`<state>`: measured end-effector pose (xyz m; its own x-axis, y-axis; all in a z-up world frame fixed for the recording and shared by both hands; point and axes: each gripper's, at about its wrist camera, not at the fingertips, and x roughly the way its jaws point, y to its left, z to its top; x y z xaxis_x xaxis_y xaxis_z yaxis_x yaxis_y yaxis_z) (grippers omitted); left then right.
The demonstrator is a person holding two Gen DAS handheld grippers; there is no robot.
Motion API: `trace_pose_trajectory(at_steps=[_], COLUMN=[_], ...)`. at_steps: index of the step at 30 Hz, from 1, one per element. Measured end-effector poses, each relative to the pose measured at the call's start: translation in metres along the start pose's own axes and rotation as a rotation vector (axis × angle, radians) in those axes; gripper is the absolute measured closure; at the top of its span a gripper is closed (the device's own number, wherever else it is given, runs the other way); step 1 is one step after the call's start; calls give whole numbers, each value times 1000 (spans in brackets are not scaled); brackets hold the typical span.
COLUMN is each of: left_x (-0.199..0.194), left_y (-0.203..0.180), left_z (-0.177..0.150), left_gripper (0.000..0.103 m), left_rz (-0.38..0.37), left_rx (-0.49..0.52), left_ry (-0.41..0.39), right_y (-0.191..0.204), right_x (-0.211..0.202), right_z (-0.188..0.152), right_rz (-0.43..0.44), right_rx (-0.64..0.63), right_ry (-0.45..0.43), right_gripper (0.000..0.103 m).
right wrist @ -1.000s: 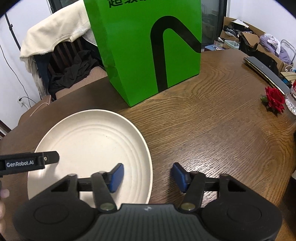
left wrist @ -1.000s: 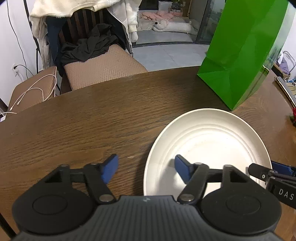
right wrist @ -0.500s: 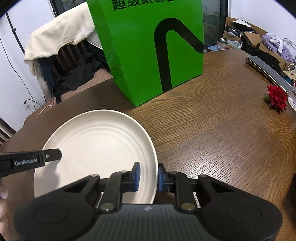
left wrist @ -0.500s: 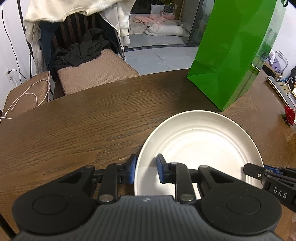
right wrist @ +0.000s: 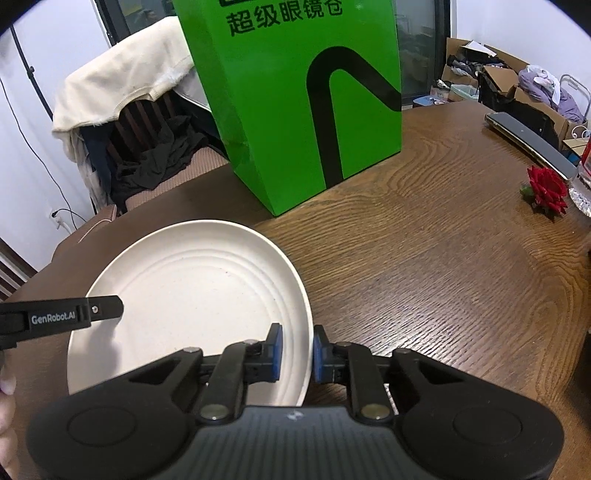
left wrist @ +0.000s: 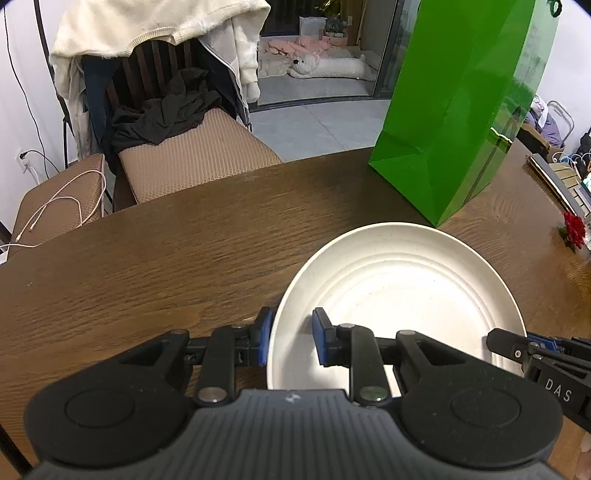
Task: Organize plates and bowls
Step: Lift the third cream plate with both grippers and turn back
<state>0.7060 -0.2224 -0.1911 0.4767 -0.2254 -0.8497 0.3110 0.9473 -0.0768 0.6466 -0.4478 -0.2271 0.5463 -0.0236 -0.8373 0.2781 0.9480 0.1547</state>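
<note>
Since a second ago both grippers' jaws have been closing, and each pair of fingers now pinches the rim of the white plate (left wrist: 402, 291) from an opposite side: the left gripper (left wrist: 291, 338) grips the plate's left edge at lower centre of the left wrist view, one blue pad outside the rim and one inside, and the right gripper (right wrist: 295, 349) clamps the plate's right edge at lower centre of the right wrist view in the same way. The plate sits on the dark brown wood-grain worktop (left wrist: 155, 266), just in front of a tall green paper bag (right wrist: 299, 96) that stands upright in the upper middle of the right wrist view. A red rose (right wrist: 546, 188) lies at the right edge of the worktop, well apart from the plate, with a long dark flat case (right wrist: 528, 138) beyond it. Behind the worktop, in the upper left of both views, a wooden chair (left wrist: 192, 155) with a tan cushion carries a cream garment (left wrist: 147, 29) over its back and dark clothing on the seat. A white cable (left wrist: 55, 214) lies on a second cushioned seat at the left. Through the doorway beyond, a white plush toy (left wrist: 325, 68) lies on the floor.
</note>
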Motion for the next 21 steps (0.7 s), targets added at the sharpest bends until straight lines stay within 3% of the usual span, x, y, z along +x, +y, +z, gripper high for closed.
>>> trace_pose_trajectory(at_steps=[21], left_x=[-73], left_y=[-17], left_z=[8], left_gripper=[79], left_rz=[-10], left_rx=[25], left_ry=[-82], right_y=[-2], right_x=[-74], right_z=[7], right_rz=[11], right_rx=[23], right_ry=[-80], right_gripper=[87])
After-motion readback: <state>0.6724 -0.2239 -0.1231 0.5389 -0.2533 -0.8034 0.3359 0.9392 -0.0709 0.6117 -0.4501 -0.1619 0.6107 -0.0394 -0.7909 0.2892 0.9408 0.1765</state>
